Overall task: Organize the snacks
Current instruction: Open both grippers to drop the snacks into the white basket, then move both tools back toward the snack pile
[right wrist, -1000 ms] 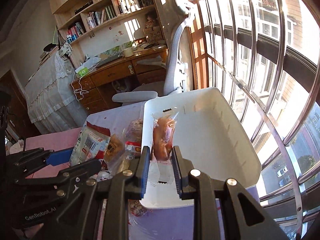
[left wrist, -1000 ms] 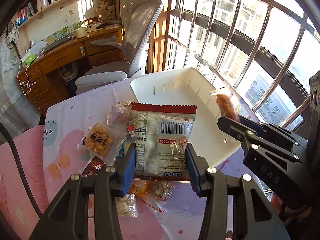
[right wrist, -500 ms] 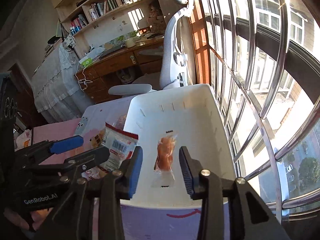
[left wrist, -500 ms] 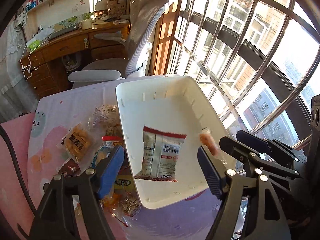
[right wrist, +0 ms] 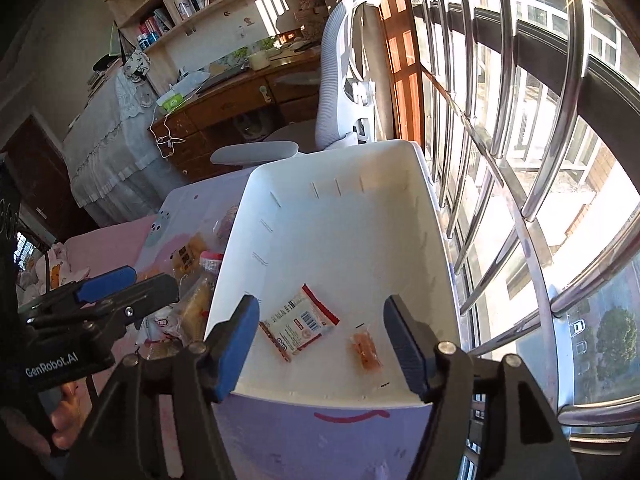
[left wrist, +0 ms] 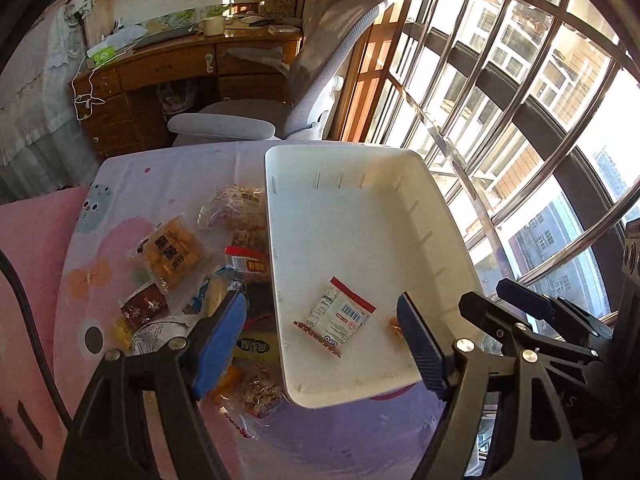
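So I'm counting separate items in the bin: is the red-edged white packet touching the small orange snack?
Apart. The right wrist view shows bare white bin floor between the white packet and the orange snack.

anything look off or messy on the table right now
Nothing looks damaged or spilled. The white bin holds only two packets, lying askew near its front wall: a red-edged packet and a small orange snack. The remaining snacks sit in a loose overlapping heap left of the bin. Left gripper and right gripper are open.
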